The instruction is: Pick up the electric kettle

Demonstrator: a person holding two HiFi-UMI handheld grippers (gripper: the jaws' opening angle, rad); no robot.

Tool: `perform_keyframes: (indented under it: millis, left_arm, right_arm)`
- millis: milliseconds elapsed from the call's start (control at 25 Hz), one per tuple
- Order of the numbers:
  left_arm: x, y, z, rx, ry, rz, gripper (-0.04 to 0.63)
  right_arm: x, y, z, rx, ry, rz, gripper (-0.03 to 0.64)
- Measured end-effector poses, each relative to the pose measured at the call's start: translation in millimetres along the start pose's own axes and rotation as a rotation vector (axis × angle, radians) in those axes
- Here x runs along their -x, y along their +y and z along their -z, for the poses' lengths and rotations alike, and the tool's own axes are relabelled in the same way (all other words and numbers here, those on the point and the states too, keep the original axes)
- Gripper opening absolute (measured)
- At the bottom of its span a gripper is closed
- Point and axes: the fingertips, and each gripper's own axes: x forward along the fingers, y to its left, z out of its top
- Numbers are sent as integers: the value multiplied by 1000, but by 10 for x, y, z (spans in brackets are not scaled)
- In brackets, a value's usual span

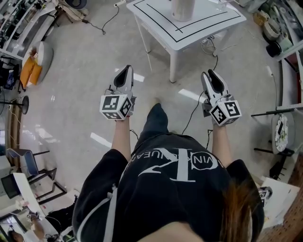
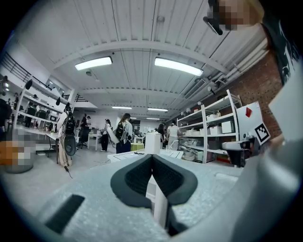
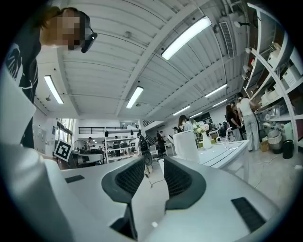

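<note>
Seen from above, a person in a black top stands on a pale floor (image 1: 75,71) with both forearms stretched forward. A claw is held in each hand, and each is topped by a cube with square markers.

The left claw (image 1: 125,72) is held level and aimed ahead. In the left gripper view its dark ribbed pads are seen pressed together at the tips, with nothing caught between them. The right claw (image 1: 211,75) is held level too, beside the left one. In the right gripper view a clear gap is seen between its pads, roughly half parted, and nothing is held in it; the opening is probably kept ready for a grasp.

A white bench (image 1: 215,19) marked with a black square outline stands ahead, well apart from both claws. On it, inside the outline, a tall white cylinder is set upright; this is taken to be the electric kettle (image 1: 183,9). It is not touched by either claw.

Both claws are pointed towards the bench, so the approach is judged to be at an early stage, with the reach and grasp not yet made. A cable (image 1: 196,111) is trailed across the floor near the bench leg.
</note>
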Motion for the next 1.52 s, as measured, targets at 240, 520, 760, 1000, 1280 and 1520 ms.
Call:
perform_keyframes:
  millis: [240, 520, 760, 1000, 1280, 1520]
  left_arm:
    - [-575, 249, 65, 6, 23, 47, 11]
    - [-1183, 694, 24, 28, 37, 53, 11]
    - [-1621, 958, 44, 40, 65, 92, 11]
    - [-2071, 1192, 31, 46, 74, 142, 11]
    - [-2533, 1408, 46, 33, 78, 216, 11]
    - [-2789, 1498, 79, 26, 81, 270, 11]
  right_arm:
    - [-531, -307, 94, -40, 23, 22, 127]
    - [-1180, -537, 80, -57, 45, 42, 132]
    - [-1570, -678, 113, -76, 60, 72, 133]
    - [-1950, -817, 117, -80, 64, 109, 140]
    - [-2368, -921, 160, -76, 60, 155, 144]
    - [-2603, -937, 200, -77, 58, 184, 149]
